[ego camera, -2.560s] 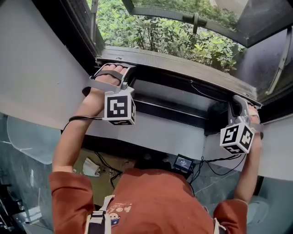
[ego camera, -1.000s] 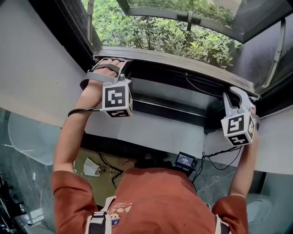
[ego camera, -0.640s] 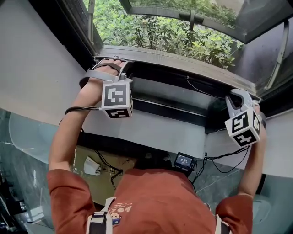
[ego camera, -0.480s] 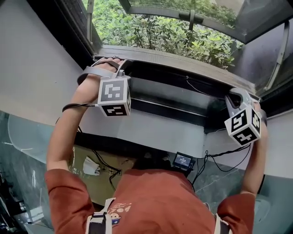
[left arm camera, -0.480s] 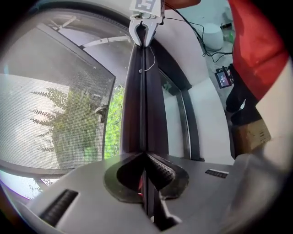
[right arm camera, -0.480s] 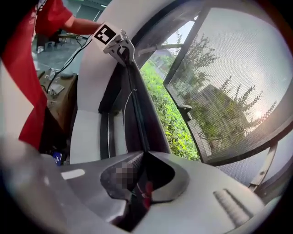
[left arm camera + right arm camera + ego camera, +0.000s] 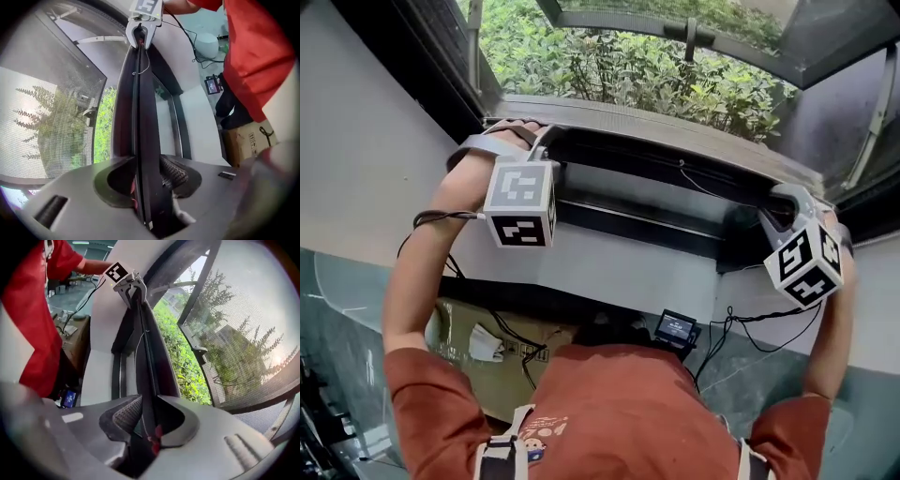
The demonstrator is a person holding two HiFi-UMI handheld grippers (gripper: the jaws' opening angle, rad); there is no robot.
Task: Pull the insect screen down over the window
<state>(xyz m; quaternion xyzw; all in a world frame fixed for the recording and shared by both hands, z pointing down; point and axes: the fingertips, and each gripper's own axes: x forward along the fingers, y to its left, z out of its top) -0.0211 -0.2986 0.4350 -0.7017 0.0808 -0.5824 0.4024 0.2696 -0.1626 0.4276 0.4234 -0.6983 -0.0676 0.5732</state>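
Across the twelve o'clock half of the head view, the window opening [image 7: 581,23] looks out on green shrubs [image 7: 619,66], with a white wall [image 7: 366,159] running down at nine o'clock. At six o'clock is the person's red shirt [image 7: 619,412], both arms raised toward the window. The insect screen bar [image 7: 656,124] lies across the lower edge of the opening as a long grey strip, sloping from ten o'clock to three o'clock, just above a dark channel in the frame. Whether mesh is stretched behind it cannot be told from this view. A meshed panel [image 7: 51,117] with trees behind it fills the nine o'clock side of the left gripper view. A cardboard box [image 7: 487,352] sits on the floor at seven o'clock, below the left arm. The left gripper [image 7: 546,139] is at the bar's ten o'clock end and the right gripper [image 7: 786,199] at its three o'clock end. In the left gripper view the tongs [image 7: 145,176] have just been opening and stand spread, the dark bar [image 7: 140,117] running between them toward twelve o'clock. In the right gripper view the tongs [image 7: 147,420] have also just been opening and are spread, with the bar [image 7: 146,357] between them. A small lit device [image 7: 677,330] with cables sits just above the shirt.
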